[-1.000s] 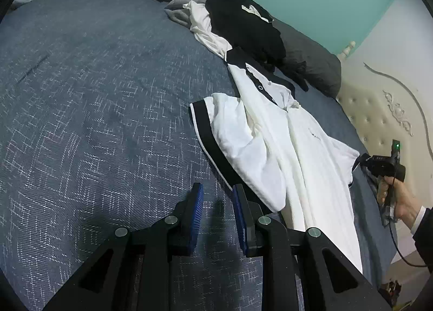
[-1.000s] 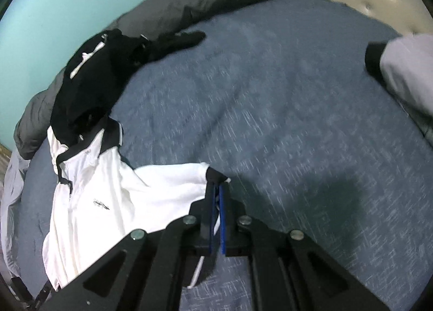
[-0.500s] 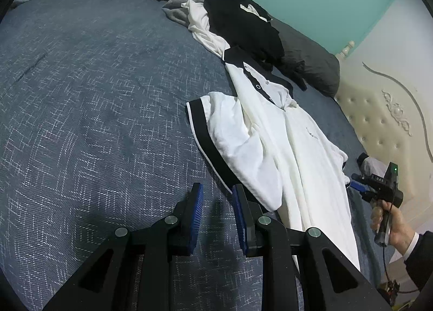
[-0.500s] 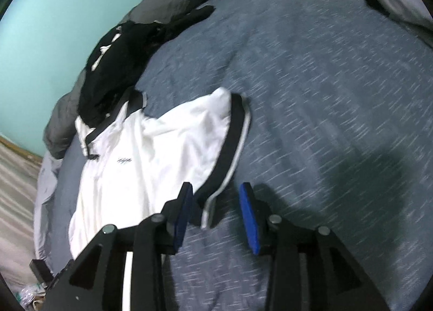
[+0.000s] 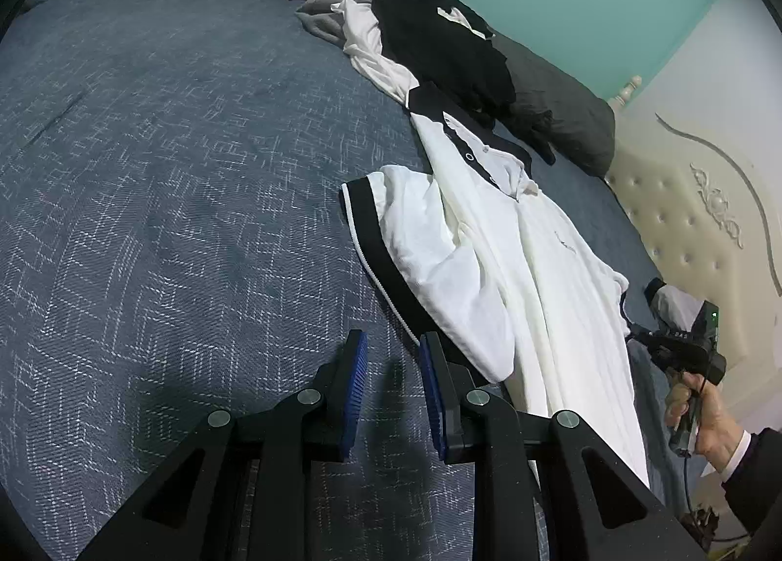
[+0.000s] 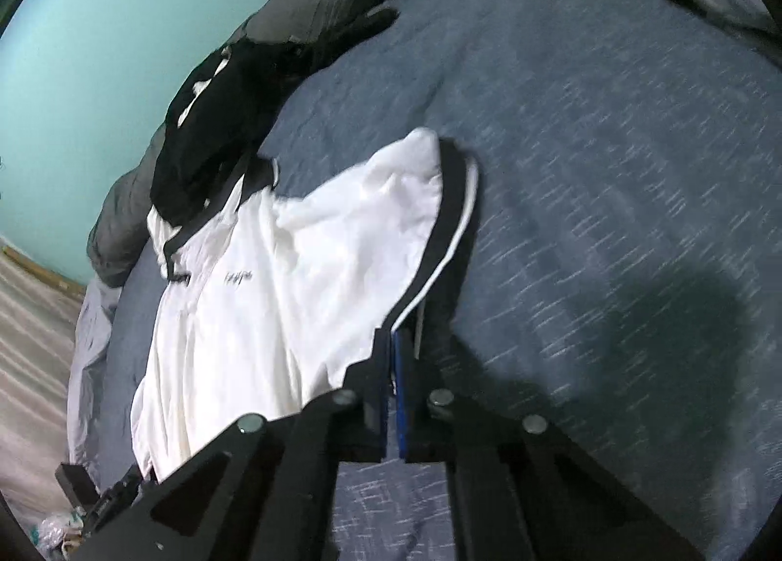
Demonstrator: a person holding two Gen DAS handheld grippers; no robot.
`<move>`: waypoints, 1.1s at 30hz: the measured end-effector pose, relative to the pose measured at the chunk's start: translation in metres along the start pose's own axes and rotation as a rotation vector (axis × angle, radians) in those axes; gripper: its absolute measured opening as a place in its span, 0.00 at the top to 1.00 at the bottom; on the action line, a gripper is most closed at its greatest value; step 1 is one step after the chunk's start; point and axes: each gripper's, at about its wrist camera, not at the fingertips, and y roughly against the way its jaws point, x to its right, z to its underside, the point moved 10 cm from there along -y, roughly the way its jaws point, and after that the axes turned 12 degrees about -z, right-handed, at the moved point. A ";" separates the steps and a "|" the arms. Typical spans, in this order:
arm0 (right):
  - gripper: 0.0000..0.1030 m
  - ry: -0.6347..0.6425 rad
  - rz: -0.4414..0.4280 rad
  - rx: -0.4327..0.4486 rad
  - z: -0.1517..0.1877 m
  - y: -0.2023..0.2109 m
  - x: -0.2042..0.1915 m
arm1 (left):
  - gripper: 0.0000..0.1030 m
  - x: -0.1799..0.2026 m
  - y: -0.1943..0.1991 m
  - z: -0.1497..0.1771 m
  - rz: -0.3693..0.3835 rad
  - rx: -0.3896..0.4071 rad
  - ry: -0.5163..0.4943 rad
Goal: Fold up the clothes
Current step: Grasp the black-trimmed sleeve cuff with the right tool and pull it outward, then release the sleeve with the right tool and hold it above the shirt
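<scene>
White cotton with black trim: the polo (image 5: 528, 268) lies spread lengthwise on the blue-grey bedspread (image 5: 171, 199), collar toward a heap of dark clothes (image 5: 440, 43) by the grey pillows (image 5: 562, 101) at the teal wall. Its near sleeve, edged with a black band, is bunched beside the body.

In the left wrist view the left gripper (image 5: 391, 370) hovers over bare bedspread just beside that sleeve's black cuff, its blue pads apart with nothing between them.

In the right wrist view the right gripper (image 6: 393, 356) has its jaws pressed together at the end of the other sleeve's black cuff (image 6: 449, 228). They swung open and have just been closing again; a sliver of the cuff's edge seems caught between the pads, though blur and shadow make this hard to confirm. That sleeve fans out flat away from the shirt body.

From the left view, the person's right hand (image 5: 699, 419) holds this gripper at the shirt's far edge, a dark sleeve with white shirt cuff at the wrist, before a cream tufted headboard (image 5: 684, 199).
</scene>
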 end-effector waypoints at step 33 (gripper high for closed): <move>0.76 0.176 -0.178 0.020 0.099 0.012 -0.108 | 0.77 0.003 0.016 -0.018 -0.064 0.063 -0.042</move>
